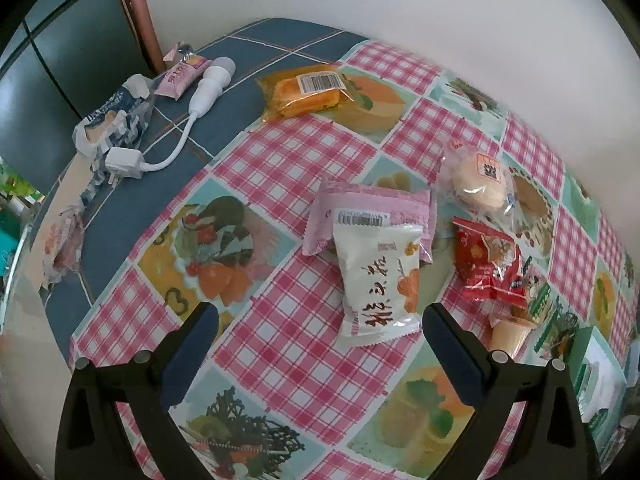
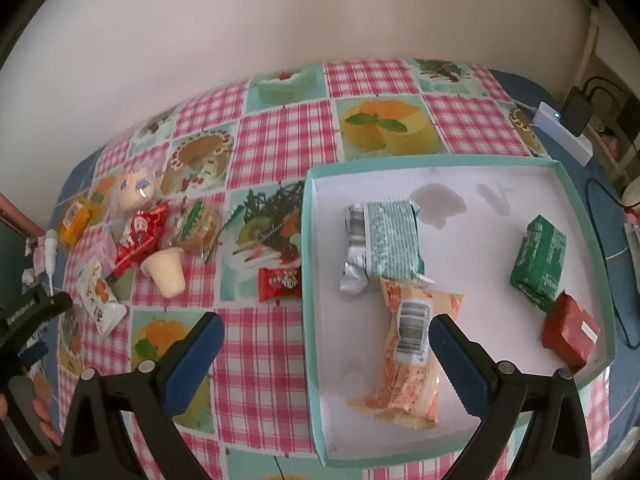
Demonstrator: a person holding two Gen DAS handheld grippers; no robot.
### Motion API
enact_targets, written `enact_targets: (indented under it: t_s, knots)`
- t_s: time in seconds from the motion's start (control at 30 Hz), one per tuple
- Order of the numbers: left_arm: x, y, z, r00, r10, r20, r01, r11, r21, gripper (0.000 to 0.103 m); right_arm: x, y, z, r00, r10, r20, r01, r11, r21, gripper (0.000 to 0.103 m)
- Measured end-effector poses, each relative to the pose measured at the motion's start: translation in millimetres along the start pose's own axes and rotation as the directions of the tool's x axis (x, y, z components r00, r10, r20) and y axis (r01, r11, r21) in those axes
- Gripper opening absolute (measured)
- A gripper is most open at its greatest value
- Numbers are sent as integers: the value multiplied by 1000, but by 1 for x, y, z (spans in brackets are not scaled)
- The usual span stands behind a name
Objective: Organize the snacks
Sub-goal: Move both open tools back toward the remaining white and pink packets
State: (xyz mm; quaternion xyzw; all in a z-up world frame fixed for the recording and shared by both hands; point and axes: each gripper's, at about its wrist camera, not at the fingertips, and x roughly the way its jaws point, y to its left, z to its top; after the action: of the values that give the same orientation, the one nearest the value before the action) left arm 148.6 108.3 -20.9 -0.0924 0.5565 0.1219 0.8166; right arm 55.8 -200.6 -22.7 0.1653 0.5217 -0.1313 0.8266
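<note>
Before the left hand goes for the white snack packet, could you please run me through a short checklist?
1. Left gripper fingers open and empty: ok.
2. White packet in plain view ahead of the left fingers: ok.
3. White packet free to lift: not ok, it overlaps the pink packet beneath it, which may drag along.
4. Right gripper open, holding nothing: ok.
5. Box has bare floor for another snack: ok, four packets inside, with room between the striped packet and the green packet.
6. Snacks left outside the box: not ok, several remain on the tablecloth.
</note>
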Motion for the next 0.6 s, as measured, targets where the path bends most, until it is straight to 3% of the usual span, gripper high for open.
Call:
enact_targets:
  t_s: [0.3,0.6]
  knots:
    - [10,17,10,998,-66,-7,65,997,-47,102,-8,21,14,996,70,61,-69,997,-24,103]
    - [23,34,19,992,-121,-21,118,986,-114,102,10,67,22,988,155,20,-152,984,-96,103]
